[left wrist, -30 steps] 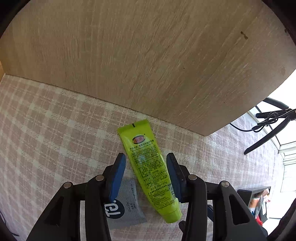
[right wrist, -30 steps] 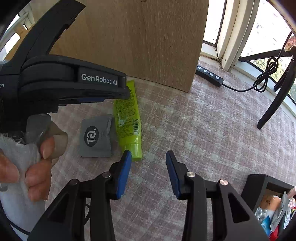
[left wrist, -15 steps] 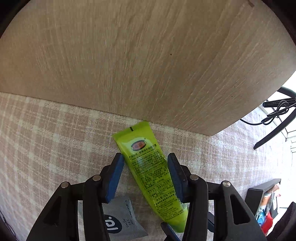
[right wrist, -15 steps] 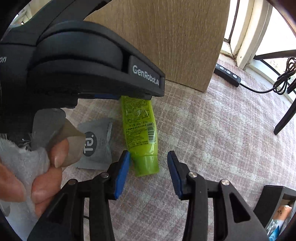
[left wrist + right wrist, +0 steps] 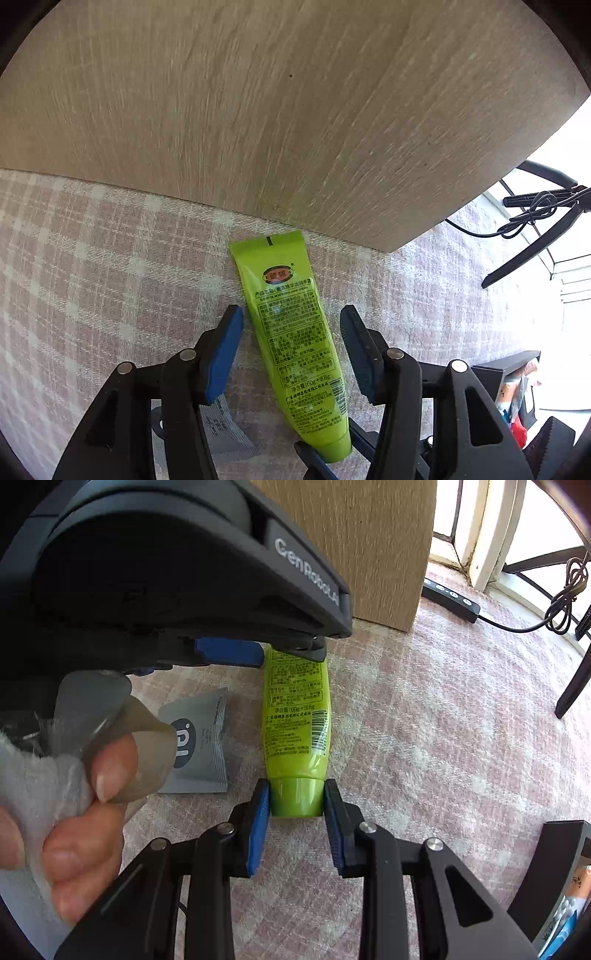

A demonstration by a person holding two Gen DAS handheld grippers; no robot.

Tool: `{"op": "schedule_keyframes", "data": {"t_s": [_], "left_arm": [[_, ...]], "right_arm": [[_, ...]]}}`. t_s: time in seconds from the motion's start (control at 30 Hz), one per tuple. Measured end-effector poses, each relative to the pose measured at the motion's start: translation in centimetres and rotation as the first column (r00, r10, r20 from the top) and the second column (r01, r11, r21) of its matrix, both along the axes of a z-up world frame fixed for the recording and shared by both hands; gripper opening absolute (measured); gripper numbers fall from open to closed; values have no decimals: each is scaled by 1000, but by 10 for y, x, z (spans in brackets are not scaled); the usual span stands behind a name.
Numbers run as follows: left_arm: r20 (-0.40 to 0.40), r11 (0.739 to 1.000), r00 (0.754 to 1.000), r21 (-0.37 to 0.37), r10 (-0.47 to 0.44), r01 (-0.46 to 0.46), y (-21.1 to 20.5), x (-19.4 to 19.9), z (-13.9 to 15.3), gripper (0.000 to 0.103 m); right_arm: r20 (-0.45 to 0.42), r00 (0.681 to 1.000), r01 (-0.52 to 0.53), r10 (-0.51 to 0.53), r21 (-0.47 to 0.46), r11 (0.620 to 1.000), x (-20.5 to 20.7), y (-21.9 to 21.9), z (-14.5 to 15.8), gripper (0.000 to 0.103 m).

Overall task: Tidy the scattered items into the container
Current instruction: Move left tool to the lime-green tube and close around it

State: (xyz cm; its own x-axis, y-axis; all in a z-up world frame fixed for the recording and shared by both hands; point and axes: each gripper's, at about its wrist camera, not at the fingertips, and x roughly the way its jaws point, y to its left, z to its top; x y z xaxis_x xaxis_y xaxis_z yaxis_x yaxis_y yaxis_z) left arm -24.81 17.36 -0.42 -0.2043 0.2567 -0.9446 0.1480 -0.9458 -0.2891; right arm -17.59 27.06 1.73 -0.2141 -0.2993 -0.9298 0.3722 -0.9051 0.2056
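A lime-green hand cream tube (image 5: 295, 332) lies on the pink checked cloth, crimped end toward a wooden board. My left gripper (image 5: 291, 317) is open, its blue pads on either side of the tube's upper body without touching. In the right wrist view my right gripper (image 5: 296, 797) has its pads against both sides of the tube's green cap (image 5: 296, 798). The tube (image 5: 295, 716) runs away from it under the left gripper's body. A grey sachet (image 5: 201, 738) lies left of the tube.
A wooden board (image 5: 258, 110) stands right behind the tube. A black container (image 5: 557, 878) with packets sits at the lower right. A black remote with a cable (image 5: 450, 602) lies near the window. A hand with a white cloth (image 5: 55, 794) is at the left.
My right gripper has moved forward to the tube's cap and closed its pads onto it. My left gripper has slid forward along the tube and stays open.
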Motion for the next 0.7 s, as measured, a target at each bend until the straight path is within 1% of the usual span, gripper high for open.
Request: {"op": "schedule_keyframes", "data": {"t_s": [0.07, 0.13, 0.17, 0.23, 0.27, 0.3, 0.4, 0.53, 0.57, 0.6, 0.67, 0.7], "left_arm": [[1, 1000, 1000, 2, -25, 25, 5, 0, -1, 54], [-8, 999, 999, -23, -32, 32, 8, 1, 0, 49], [-10, 999, 999, -33, -34, 33, 9, 1, 0, 36], [-8, 999, 999, -15, -37, 37, 8, 2, 1, 28], [-8, 1000, 999, 3, -31, 31, 6, 2, 1, 23], [-8, 999, 999, 23, -31, 31, 4, 2, 2, 20], [-11, 998, 1000, 50, -27, 28, 2, 3, 5, 16], [-27, 999, 999, 35, -30, 31, 5, 5, 14, 11], [-31, 999, 999, 35, -27, 28, 5, 6, 17, 7], [-34, 999, 999, 36, -29, 30, 5, 7, 21, 0], [-34, 997, 999, 66, -34, 37, 6, 8, 26, 0], [-36, 998, 999, 59, -36, 38, 8, 9, 28, 0]], "right_arm": [[12, 1000, 11, -11, -26, 1000, 1, 5, 0, 28], [21, 1000, 19, -18, -44, 999, 2, 9, -1, 28], [24, 999, 25, -24, -56, 998, 3, 12, -1, 28], [30, 999, 41, -39, -67, 997, 4, 17, -1, 27], [38, 998, 54, -52, -80, 995, 3, 21, -1, 27], [48, 997, 71, -67, -92, 993, 3, 26, -2, 27], [69, 993, 100, -92, -126, 987, 2, 37, -2, 27], [45, 994, 102, -98, -113, 988, 5, 39, 4, 27], [38, 994, 104, -100, -109, 989, 6, 39, 7, 27], [32, 994, 106, -104, -107, 989, 7, 40, 10, 27], [13, 994, 110, -109, -97, 989, 8, 43, 17, 27], [13, 994, 106, -105, -104, 989, 9, 45, 19, 27]]}}
